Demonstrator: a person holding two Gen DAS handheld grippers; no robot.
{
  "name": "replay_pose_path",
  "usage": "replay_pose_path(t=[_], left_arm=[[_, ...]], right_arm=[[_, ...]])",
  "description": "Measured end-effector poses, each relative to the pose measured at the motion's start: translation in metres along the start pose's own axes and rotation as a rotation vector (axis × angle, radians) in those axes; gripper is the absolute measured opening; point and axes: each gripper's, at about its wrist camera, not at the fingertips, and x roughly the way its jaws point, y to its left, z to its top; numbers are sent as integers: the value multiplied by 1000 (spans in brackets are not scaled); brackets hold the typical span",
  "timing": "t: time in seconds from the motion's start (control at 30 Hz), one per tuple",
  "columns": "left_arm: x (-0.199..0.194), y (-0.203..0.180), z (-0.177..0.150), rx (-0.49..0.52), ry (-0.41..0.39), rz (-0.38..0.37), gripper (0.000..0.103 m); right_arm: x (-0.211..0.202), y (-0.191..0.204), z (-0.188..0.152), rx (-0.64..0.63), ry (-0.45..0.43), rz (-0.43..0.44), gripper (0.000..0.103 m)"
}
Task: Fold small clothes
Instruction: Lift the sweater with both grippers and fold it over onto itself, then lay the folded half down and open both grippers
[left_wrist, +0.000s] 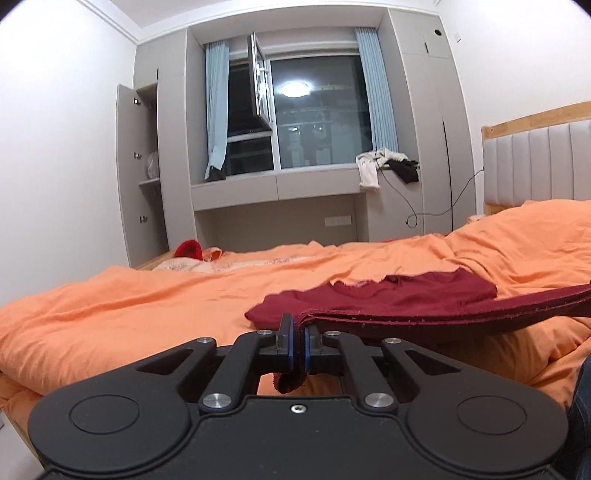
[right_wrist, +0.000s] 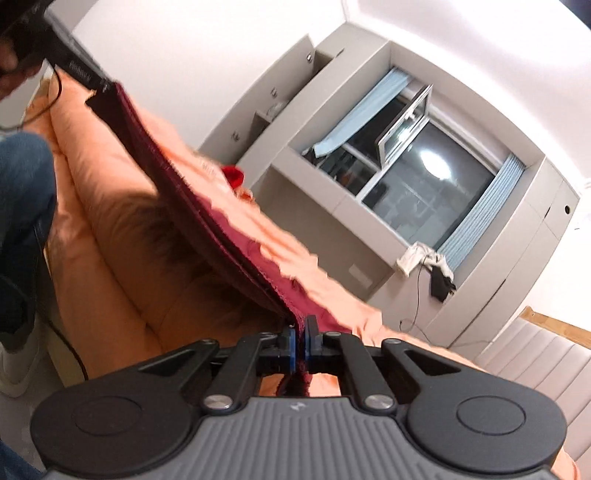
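Note:
A dark red garment (left_wrist: 388, 299) lies partly on the orange bed cover (left_wrist: 129, 306). My left gripper (left_wrist: 299, 332) is shut on one corner of its near edge, which is lifted and stretched taut to the right. My right gripper (right_wrist: 300, 332) is shut on the other end of the same red garment (right_wrist: 207, 199). In the right wrist view the edge runs up to the left gripper (right_wrist: 83, 75) at the top left. The far part of the garment rests on the bed.
A bright red item (left_wrist: 189, 249) lies at the far side of the bed. A padded headboard (left_wrist: 535, 162) stands at the right. A wardrobe with an open door (left_wrist: 136, 166) and a window ledge with clothes (left_wrist: 388, 164) are behind. The person's legs (right_wrist: 22, 206) are beside the bed.

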Motion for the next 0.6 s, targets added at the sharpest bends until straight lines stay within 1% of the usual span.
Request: replay_pose_path(t=[0.13,0.3,0.4,0.47,0.53,0.6], left_arm=[[12,-5,10,15,-29,-4,5],[49,0,40,47,-71,41,5],[88,-1,62,70,-95,65,5],[120,-3,75,88,-103,81,5],[158,-5,85,101,-91,102,5],[200,-6,93,103,-56,123,5]], right_arm=[[26,-11,7,-7,-41,-21,4],[78,-33,21,-2,-103,-90,4],[124,-53,32,11,-118,-113,4],[156,-64,39,33,-116,-111,4],[193,-75,46,52,-103,-106,4],[227,-86,48,83,-81,-84,4]])
